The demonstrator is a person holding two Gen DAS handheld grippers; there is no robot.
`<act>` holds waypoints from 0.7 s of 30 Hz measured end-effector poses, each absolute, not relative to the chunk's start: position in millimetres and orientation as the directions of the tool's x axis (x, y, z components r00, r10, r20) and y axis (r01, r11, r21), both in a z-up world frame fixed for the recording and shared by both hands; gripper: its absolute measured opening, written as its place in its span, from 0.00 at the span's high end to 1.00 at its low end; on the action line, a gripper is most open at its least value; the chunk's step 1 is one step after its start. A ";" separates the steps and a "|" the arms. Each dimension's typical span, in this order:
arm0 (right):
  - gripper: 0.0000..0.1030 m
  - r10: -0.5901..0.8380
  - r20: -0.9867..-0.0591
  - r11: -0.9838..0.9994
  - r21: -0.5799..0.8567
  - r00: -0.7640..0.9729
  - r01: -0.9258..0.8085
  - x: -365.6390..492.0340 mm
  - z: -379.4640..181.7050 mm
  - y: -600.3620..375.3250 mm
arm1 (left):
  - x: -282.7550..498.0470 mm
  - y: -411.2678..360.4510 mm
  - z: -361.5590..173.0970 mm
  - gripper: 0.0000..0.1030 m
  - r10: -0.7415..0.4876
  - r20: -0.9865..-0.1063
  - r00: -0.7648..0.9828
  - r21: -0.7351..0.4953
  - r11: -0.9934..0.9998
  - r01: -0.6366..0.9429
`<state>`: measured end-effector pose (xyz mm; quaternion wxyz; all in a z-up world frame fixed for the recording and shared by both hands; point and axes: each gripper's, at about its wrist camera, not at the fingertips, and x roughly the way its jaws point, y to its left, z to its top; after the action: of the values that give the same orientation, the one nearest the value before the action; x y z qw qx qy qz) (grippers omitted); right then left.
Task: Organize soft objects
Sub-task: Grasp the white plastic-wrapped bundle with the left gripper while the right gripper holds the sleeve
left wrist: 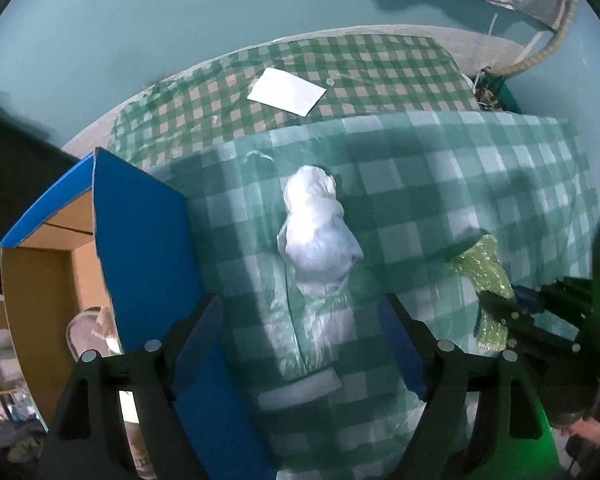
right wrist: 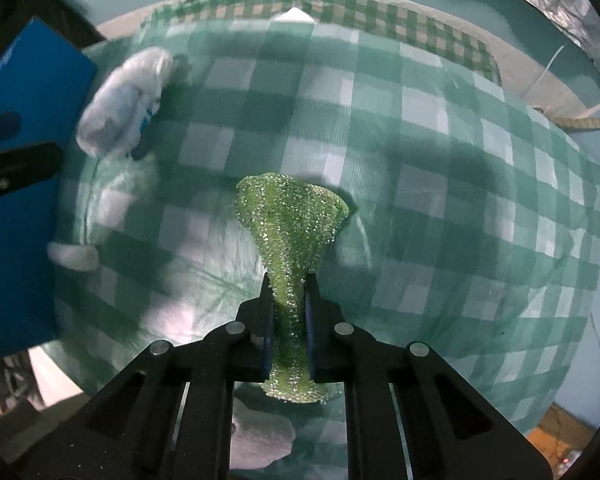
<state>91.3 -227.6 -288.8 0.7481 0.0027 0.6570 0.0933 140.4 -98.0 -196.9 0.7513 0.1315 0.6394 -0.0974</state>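
Note:
A green glittery sponge (right wrist: 290, 236) lies on the green checked bedcover (right wrist: 420, 184), pinched at its narrow middle by my right gripper (right wrist: 289, 280), which is shut on it. The same sponge (left wrist: 486, 264) shows at the right of the left wrist view, with the right gripper (left wrist: 500, 306) on it. A white crumpled soft bundle (left wrist: 318, 228) lies just ahead of my left gripper (left wrist: 302, 308), whose jaws stand wide open above the cover with nothing between them. That bundle (right wrist: 122, 104) appears at the upper left in the right wrist view.
A blue cardboard box (left wrist: 140, 240) with a brown inside stands open at the left of the bundle, against the bed. A white sheet of paper (left wrist: 286, 92) lies on the checked pillow (left wrist: 360, 76) at the far end. A rope (left wrist: 540, 56) hangs at the upper right.

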 end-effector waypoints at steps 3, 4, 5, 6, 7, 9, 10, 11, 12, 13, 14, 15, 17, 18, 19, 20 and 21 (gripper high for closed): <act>0.91 0.154 -0.979 0.982 0.136 0.135 -0.131 97.9 -284.5 -232.2 | 151.0 -98.6 -199.3 0.21 0.024 -0.988 0.151 0.069 0.953 0.296; 0.91 0.156 -0.978 0.982 0.139 0.138 -0.128 100.6 -283.1 -233.6 | 153.8 -99.4 -199.6 0.21 0.021 -0.988 0.151 0.066 0.953 0.297; 0.91 0.156 -0.977 0.982 0.138 0.143 -0.126 102.2 -281.2 -233.9 | 155.5 -100.1 -200.0 0.21 0.021 -0.988 0.152 0.066 0.952 0.298; 0.91 0.156 -0.977 0.982 0.139 0.146 -0.125 107.0 -280.4 -235.9 | 157.5 -101.4 -200.8 0.21 0.021 -0.988 0.153 0.067 0.951 0.302; 0.91 0.159 -0.976 0.982 0.141 0.151 -0.124 111.0 -278.5 -236.7 | 158.9 -102.6 -202.1 0.21 0.021 -0.988 0.152 0.067 0.950 0.305; 0.91 0.170 -0.971 0.981 0.149 0.167 -0.127 119.7 -272.8 -238.6 | 162.0 -105.2 -205.3 0.20 0.020 -0.989 0.147 0.065 0.948 0.311; 0.91 0.173 -0.969 0.980 0.152 0.176 -0.130 123.9 -269.6 -239.4 | 163.6 -106.8 -206.9 0.20 0.017 -0.990 0.142 0.061 0.948 0.313; 0.91 0.176 -0.967 0.979 0.153 0.182 -0.133 123.1 -265.2 -237.0 | 164.6 -107.7 -207.5 0.20 0.011 -0.990 0.140 0.055 0.948 0.314; 0.91 0.177 -0.966 0.979 0.153 0.189 -0.136 128.1 -263.4 -238.8 | 166.7 -109.3 -208.7 0.20 0.001 -0.990 0.138 0.045 0.948 0.314; 0.91 0.177 -0.965 0.979 0.152 0.196 -0.137 131.0 -260.4 -239.2 | 168.7 -111.0 -210.5 0.20 -0.007 -0.991 0.133 0.035 0.949 0.312; 0.90 0.178 -0.963 0.979 0.153 0.200 -0.136 133.6 -257.8 -239.8 | 170.3 -112.0 -212.3 0.20 -0.010 -0.992 0.128 0.031 0.950 0.309; 0.90 0.180 -0.962 0.979 0.154 0.204 -0.134 137.3 -256.6 -240.7 | 172.6 -113.4 -215.2 0.20 -0.010 -0.992 0.122 0.028 0.952 0.305; 0.90 0.182 -0.960 0.979 0.157 0.214 -0.133 139.1 -250.0 -239.9 | 177.0 -115.9 -221.1 0.20 0.001 -0.993 0.116 0.036 0.952 0.303; 0.90 0.183 -0.959 0.979 0.157 0.216 -0.133 139.3 -247.9 -238.8 | 179.6 -117.0 -224.8 0.20 0.011 -0.993 0.115 0.046 0.952 0.301; 0.90 0.185 -0.958 0.978 0.158 0.219 -0.133 140.2 -245.9 -238.5 | 181.3 -117.9 -227.1 0.20 0.017 -0.993 0.114 0.051 0.953 0.299; 0.90 0.187 -0.957 0.978 0.160 0.221 -0.134 141.0 -244.6 -238.3 | 184.3 -118.4 -231.7 0.20 0.025 -0.994 0.109 0.057 0.954 0.296; 0.90 0.190 -0.956 0.977 0.162 0.224 -0.135 141.0 -242.5 -237.4 | 186.4 -118.5 -235.8 0.20 0.032 -0.994 0.101 0.060 0.954 0.294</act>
<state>141.0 -237.4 -242.5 0.7819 0.0221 0.6143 0.1039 186.4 -118.5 -235.8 0.7319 0.1224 0.6643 -0.0895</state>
